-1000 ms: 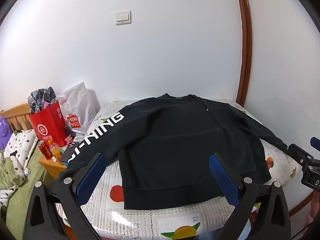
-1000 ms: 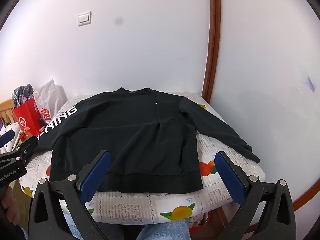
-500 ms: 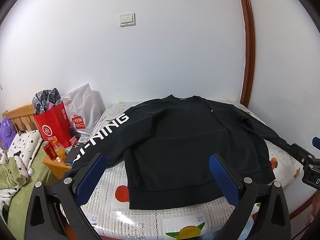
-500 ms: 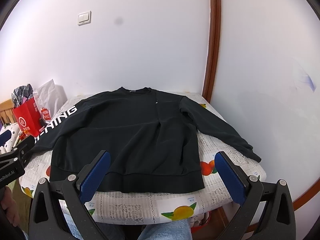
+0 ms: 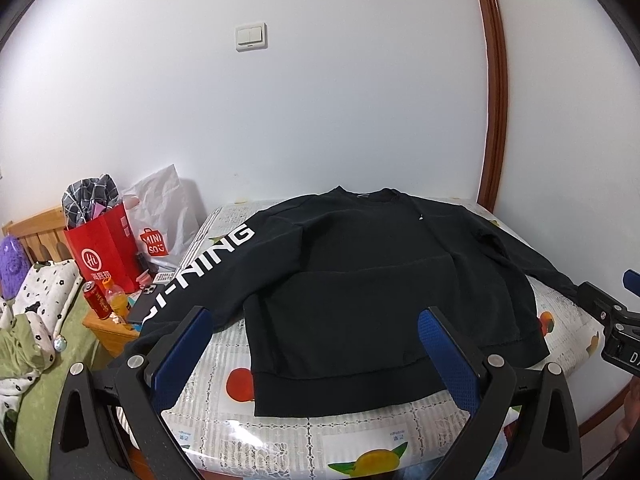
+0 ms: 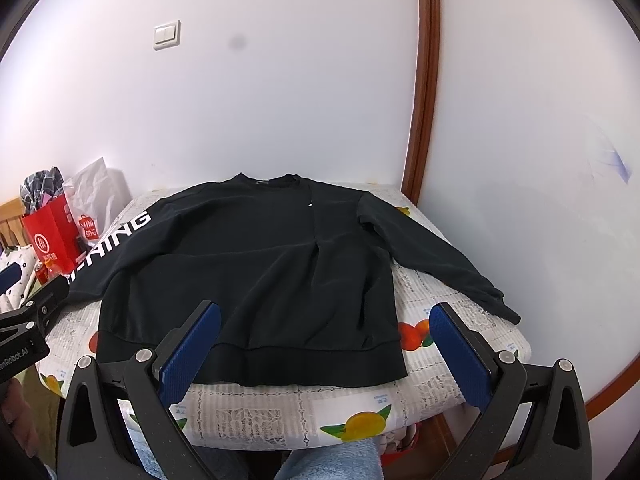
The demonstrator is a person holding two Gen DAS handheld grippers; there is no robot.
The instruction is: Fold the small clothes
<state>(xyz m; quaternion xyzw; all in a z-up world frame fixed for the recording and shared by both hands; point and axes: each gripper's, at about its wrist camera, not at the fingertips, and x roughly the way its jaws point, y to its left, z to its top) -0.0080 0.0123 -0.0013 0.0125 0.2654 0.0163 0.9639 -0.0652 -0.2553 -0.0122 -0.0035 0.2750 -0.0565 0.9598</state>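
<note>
Nearest me, both the left gripper (image 5: 312, 344) and right gripper (image 6: 326, 340) hover with fingers spread, empty. Beyond, at twelve o'clock, the black sweatshirt (image 6: 256, 272) lies flat on the tabletop (image 6: 280, 412); its overhanging sleeves could drag it sideways during folding.

a home bedroom: a wooden bed frame (image 5: 34, 226) with floral bedding (image 5: 38, 300), a small wooden nightstand (image 5: 110, 330) crowded with drink cans and a phone, shopping bags (image 5: 106, 246) against a plain white wall (image 5: 320, 100) with a light switch (image 5: 251, 37), and a fruit-print cloth (image 5: 280, 428) on the bench.
</note>
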